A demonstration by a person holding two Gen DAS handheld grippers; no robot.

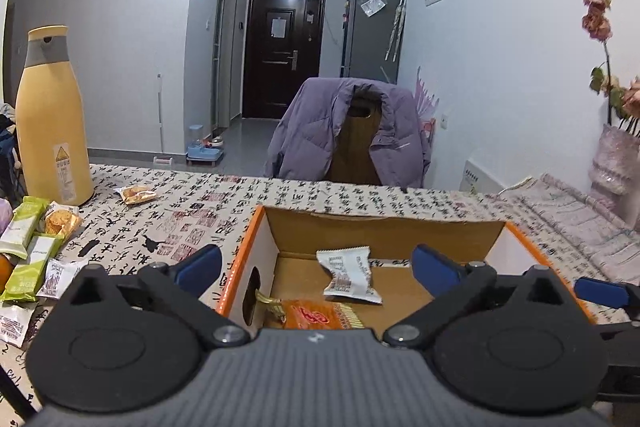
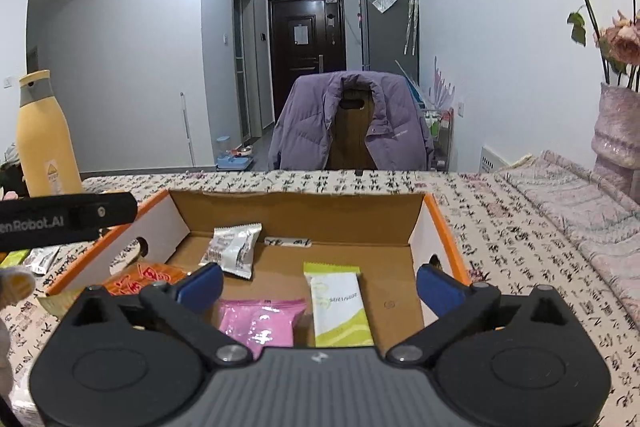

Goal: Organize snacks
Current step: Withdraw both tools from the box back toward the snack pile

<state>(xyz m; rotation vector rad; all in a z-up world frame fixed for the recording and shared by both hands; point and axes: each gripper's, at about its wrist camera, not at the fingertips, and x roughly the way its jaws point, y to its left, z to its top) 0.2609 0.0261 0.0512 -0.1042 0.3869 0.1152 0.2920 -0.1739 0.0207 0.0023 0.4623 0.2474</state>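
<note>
Snacks (image 2: 338,307) lie in the box (image 2: 438,227) beneath the wide-spread right claw (image 2: 320,281).

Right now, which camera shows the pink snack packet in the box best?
The right wrist view: the pink packet lies on the box floor, just ahead of the gripper body. In the left wrist view it isn't visible at all.

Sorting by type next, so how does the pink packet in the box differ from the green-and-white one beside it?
The pink packet is a solid pink pillow pack, wider and puffier; the green-and-white packet is a slimmer, flatter bar wrapper, white with green ends and printed text. The pink one lies nearer the box's middle, partly hidden by the gripper body; the green-and-white one shows almost fully. Both lie flat, sealed, side by side on the cardboard box floor.
</note>
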